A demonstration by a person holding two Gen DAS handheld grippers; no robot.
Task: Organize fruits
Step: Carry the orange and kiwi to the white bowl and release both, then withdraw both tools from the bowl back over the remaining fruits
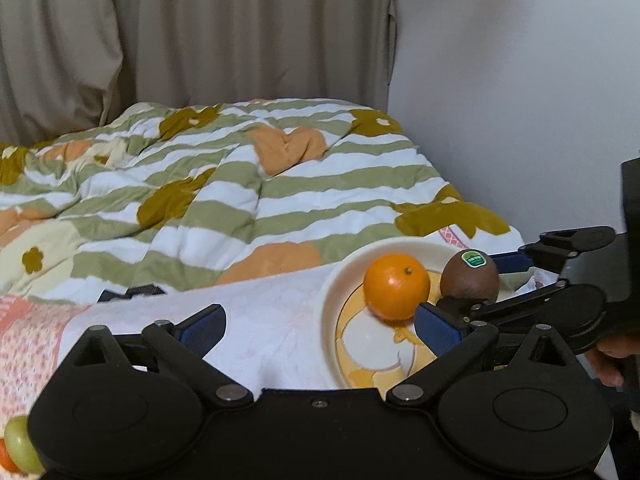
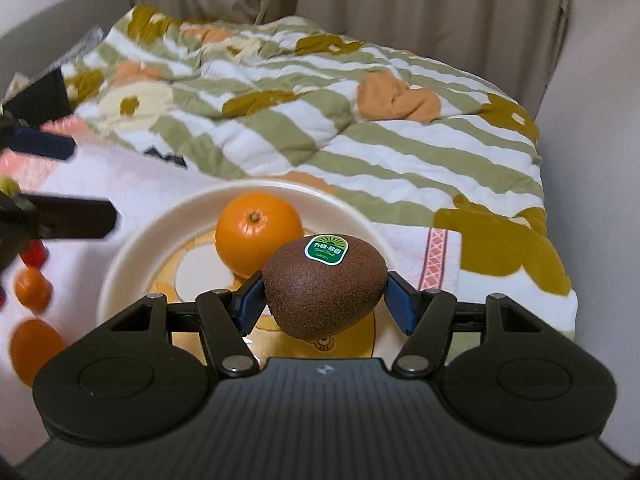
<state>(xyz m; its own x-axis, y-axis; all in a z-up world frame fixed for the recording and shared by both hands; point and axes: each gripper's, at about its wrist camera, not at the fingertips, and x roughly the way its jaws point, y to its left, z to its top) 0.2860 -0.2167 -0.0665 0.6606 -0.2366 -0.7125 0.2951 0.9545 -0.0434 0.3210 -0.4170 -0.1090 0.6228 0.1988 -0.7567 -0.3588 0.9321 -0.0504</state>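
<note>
A brown kiwi (image 2: 324,284) with a green sticker sits between the blue pads of my right gripper (image 2: 325,305), which is shut on it. The kiwi hangs over the near side of a cream plate (image 2: 140,248). An orange (image 2: 258,240) lies in that plate, just beyond the kiwi. In the left wrist view the orange (image 1: 396,286) and the held kiwi (image 1: 470,280) show at the right. My left gripper (image 1: 320,330) stands wide open with nothing between its fingers, over the white cloth to the left of the plate (image 1: 332,292).
Loose fruit lies on the cloth left of the plate: two oranges (image 2: 32,290) (image 2: 34,344), a small red one (image 2: 34,252) and a green fruit (image 1: 20,444). A striped flowered quilt (image 1: 240,184) covers the bed behind. A curtain and a white wall stand beyond.
</note>
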